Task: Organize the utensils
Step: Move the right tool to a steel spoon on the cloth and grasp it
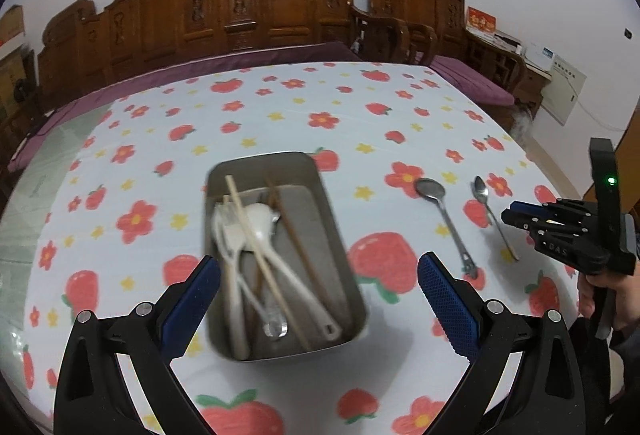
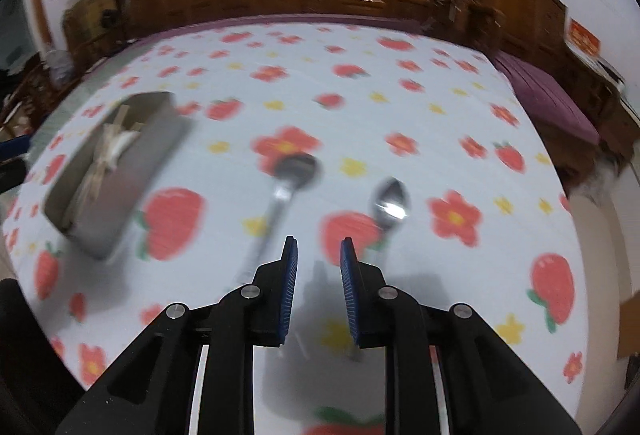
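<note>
Nearby, two spoons (image 1: 444, 219) beside tray (image 1: 344, 235)

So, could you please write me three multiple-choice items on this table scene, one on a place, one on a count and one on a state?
1. Where do the loose metal spoons lie relative to the metal tray in the left wrist view?
A. inside it
B. on the cloth to its right
C. on the cloth to its left

2. How many metal spoons lie on the tablecloth outside the tray?
A. one
B. two
C. four

3. How do the right tongs stand?
A. slightly apart, empty
B. clamped on a spoon
C. clamped on a chopstick

Answers:
1 B: the larger spoon and the smaller spoon rest right of the tray.
2 B: only those two lie loose.
3 A: a gap shows between the blue pads, with nothing in it.
</note>
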Demonstrator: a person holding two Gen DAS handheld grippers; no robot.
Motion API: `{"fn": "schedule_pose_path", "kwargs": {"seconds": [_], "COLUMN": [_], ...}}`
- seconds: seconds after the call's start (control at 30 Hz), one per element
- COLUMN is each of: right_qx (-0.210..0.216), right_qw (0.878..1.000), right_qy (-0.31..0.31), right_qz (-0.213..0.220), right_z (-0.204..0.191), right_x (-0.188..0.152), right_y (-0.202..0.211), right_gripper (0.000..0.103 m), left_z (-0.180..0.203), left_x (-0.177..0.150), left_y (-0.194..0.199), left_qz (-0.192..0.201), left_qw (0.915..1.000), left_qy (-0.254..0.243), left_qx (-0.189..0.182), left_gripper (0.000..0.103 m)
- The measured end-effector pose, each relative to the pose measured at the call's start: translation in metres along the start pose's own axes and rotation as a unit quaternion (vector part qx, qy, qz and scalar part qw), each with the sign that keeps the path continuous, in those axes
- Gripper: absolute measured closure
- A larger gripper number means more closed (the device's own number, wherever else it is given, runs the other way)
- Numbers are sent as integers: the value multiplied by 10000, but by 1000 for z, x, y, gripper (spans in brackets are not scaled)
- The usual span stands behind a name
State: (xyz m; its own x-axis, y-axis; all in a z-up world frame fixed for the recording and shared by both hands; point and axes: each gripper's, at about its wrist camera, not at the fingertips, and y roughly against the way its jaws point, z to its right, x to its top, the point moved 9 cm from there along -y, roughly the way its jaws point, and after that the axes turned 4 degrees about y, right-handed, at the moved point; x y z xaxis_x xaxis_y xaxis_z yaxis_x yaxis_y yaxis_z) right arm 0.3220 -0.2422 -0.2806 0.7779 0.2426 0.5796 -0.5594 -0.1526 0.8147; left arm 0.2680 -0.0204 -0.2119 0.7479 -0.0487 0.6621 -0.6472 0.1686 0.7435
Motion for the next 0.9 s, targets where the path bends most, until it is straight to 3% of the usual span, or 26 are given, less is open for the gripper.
{"fn": "schedule_pose_path", "kwargs": {"seconds": [0.3, 0.83, 0.9], "right_qx": [-17, 44, 61], "right_qw": [9990, 9982, 9984], "right_qy": [-162, -78, -70], "right_qz": [-410, -601, -556], "right_z": [30, 38, 40], "right_x": [-21, 5, 9], "right_y": [-35, -65, -68], "right_gripper": [79, 79, 67], "left_z": [38, 82, 86], "left_x": [-5, -8, -8], "left_y": [-24, -50, -54], "left_qz": [-180, -352, -374], "left_qw": [9997, 9986, 9985], "left_qy": [-131, -318, -310], "left_qx": [-106, -224, -234], "left_gripper": [8, 8, 8]}}
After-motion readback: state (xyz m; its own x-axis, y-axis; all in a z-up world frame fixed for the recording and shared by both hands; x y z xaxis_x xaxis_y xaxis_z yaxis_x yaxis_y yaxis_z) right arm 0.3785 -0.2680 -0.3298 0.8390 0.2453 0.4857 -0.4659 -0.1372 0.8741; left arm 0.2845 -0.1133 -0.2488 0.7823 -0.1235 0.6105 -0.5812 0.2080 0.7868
